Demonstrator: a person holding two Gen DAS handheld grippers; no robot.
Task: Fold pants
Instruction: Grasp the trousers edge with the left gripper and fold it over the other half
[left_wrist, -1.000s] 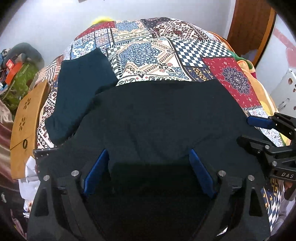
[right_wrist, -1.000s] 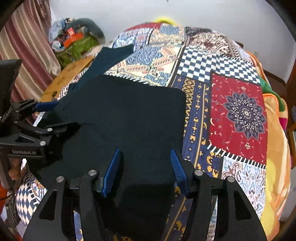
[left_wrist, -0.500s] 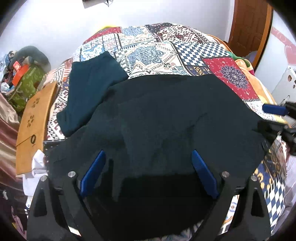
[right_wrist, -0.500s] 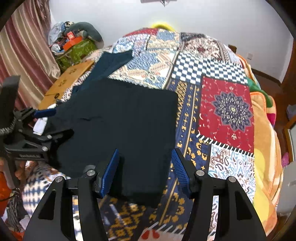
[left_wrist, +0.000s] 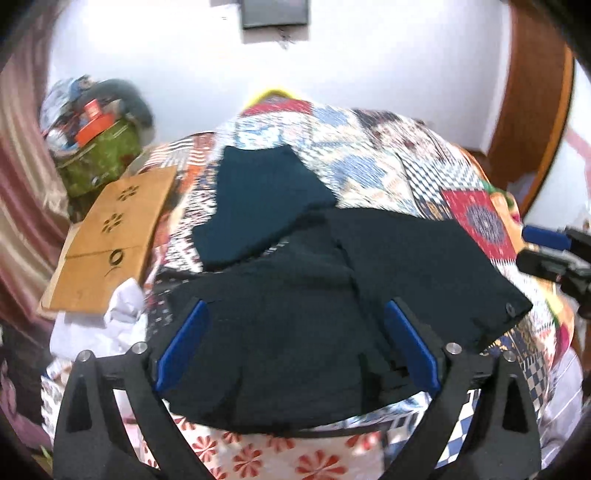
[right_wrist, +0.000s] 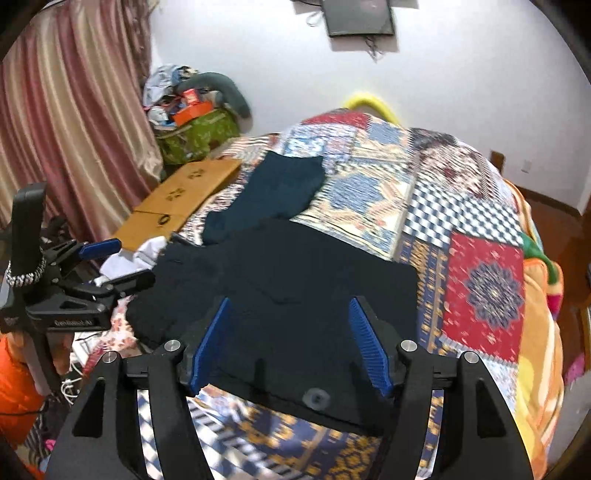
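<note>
The patchwork bedspread (right_wrist: 484, 273) lies bare to the right of the pants (right_wrist: 295, 295), which are spread flat at its near-left corner, overhanging the edge. The left gripper (left_wrist: 295, 343) is held spread wide above them; the right gripper's (right_wrist: 291, 347) jaws, just opening, pinch nothing.

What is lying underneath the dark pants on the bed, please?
The dark pants lie on a patchwork bedspread, which shows all around them. Their far left corner overlaps a folded teal garment. Whatever else they cover is hidden.
</note>
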